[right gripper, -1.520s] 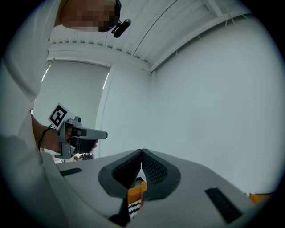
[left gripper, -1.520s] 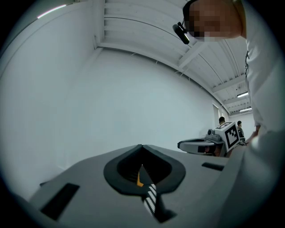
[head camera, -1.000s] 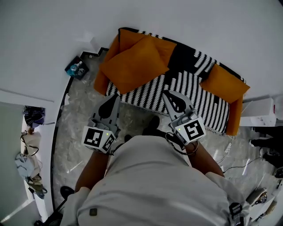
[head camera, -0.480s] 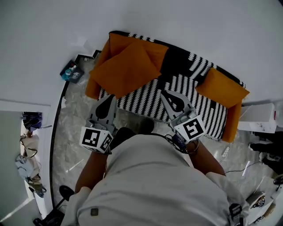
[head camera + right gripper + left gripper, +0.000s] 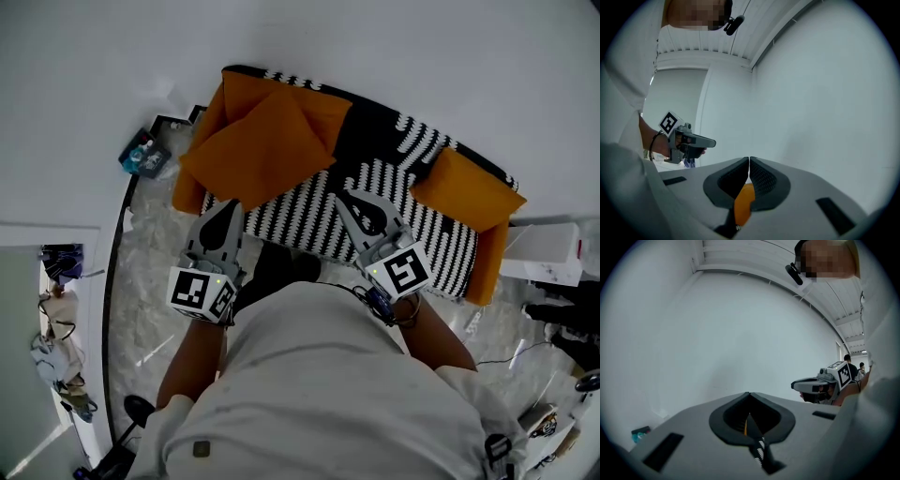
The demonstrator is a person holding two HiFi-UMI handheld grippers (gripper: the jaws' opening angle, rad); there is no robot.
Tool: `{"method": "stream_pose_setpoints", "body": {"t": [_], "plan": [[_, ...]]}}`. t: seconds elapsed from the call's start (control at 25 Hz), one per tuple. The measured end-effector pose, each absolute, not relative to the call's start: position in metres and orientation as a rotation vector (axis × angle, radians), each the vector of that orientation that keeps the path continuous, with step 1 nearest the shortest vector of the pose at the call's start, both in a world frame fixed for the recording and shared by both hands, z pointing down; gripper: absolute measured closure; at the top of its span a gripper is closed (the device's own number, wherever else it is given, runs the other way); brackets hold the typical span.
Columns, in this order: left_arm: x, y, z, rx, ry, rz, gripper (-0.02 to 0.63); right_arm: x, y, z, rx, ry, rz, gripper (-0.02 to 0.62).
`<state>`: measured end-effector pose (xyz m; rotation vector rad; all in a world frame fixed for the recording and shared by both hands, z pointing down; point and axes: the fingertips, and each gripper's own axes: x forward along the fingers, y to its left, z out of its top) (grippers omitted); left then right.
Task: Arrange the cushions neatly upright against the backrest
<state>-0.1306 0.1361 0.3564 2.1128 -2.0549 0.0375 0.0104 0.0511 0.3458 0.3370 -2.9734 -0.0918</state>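
Note:
A black-and-white striped sofa [image 5: 394, 178] stands against the white wall. A large orange cushion [image 5: 258, 150] lies tilted across its left end, over another orange cushion [image 5: 300, 94] at the backrest. A third orange cushion [image 5: 464, 192] leans at the right end. My left gripper [image 5: 229, 210] is shut and empty, hovering at the seat's front left edge below the large cushion. My right gripper [image 5: 352, 197] is shut and empty over the middle of the seat. In the gripper views the left gripper [image 5: 749, 393] and right gripper [image 5: 749, 159] have jaws together, pointing at the wall.
A teal packet [image 5: 141, 155] lies on the marble floor left of the sofa. A white box [image 5: 548, 253] stands to the right, with cables [image 5: 511, 352] on the floor nearby. Clothes [image 5: 56, 347] hang at the far left.
The person has stepped closer to the sofa, so both grippers now reach over its front edge. Both stay shut and the cushions have not moved.

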Motion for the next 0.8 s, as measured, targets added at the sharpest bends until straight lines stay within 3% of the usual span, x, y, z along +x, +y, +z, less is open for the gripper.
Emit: {"method": "stream_pose_setpoints", "body": {"t": [0.32,0.8], "plan": [[-0.166,0.089,0.372,2.114,-2.001,0.062,0.598,-0.031,0.016,0.362,0.298,-2.878,-0.049,0.566],[-0.260,0.028,0.410,2.082,-1.932,0.121,0.598,-0.163,-0.028,0.401,0.093,-2.807,-0.037,0.561]]}}
